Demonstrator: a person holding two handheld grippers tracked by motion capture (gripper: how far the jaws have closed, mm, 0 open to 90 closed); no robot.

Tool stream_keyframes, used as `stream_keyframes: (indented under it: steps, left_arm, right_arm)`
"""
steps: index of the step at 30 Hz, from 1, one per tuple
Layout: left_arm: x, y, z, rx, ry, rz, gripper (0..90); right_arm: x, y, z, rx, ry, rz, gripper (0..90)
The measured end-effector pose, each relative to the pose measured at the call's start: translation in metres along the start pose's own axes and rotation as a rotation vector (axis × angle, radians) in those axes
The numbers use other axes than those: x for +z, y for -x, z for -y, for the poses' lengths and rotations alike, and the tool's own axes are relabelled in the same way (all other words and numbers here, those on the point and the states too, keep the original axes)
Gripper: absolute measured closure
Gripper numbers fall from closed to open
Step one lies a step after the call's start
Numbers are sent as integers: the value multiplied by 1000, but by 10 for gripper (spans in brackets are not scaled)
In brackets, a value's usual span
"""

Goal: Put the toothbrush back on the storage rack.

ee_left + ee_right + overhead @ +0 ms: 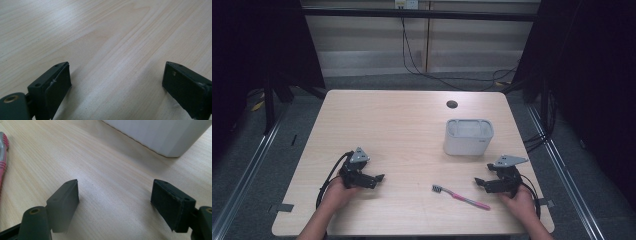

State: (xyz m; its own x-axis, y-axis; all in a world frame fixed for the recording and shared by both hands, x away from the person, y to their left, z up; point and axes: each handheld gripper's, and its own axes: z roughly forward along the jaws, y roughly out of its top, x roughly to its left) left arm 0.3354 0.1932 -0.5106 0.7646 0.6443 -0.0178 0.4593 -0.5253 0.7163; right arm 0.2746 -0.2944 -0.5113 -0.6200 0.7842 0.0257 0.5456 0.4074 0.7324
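A pale wooden worktop (402,130) seen from above. A pink toothbrush (461,197) lies flat near the front edge, bristles pointing left, just left of the right gripper (479,182). A white rectangular holder (468,136) stands behind it, well apart. The left gripper (379,178) rests on the worktop at the left, far from the toothbrush. Both grippers have their fingers spread wide with nothing between them.
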Motion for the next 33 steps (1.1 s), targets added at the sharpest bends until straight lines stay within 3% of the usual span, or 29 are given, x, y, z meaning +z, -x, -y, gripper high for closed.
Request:
stream_keyframes:
  steps: [6, 9, 12, 16, 23, 26, 32, 33]
  left_arm:
    - [0, 0, 0, 2, -2, 0, 78]
    - [0, 0, 0, 3, -4, 0, 77]
    - [0, 0, 0, 3, -4, 0, 76]
    - [0, 0, 0, 2, -2, 1, 76]
    - [0, 0, 0, 3, -3, 0, 76]
    - [0, 0, 0, 3, -2, 1, 76]
    - [0, 0, 0, 2, -2, 1, 76]
    - [0, 0, 0, 3, -2, 1, 76]
  right_arm:
    - [-1, -1, 0, 14, -3, 14, 219]
    - [-1, -4, -5, 25, -54, 28, 215]
    - [-1, -4, -12, 33, -111, 21, 210]
    - [-5, -5, -18, 69, -120, -22, 226]
    - [-17, -14, -37, -6, -116, -43, 256]
    - [-16, -22, -43, -7, -172, -100, 283]
    - [-12, -34, -51, -54, -227, -143, 293]
    - [-10, -39, -54, -80, -235, -149, 297]
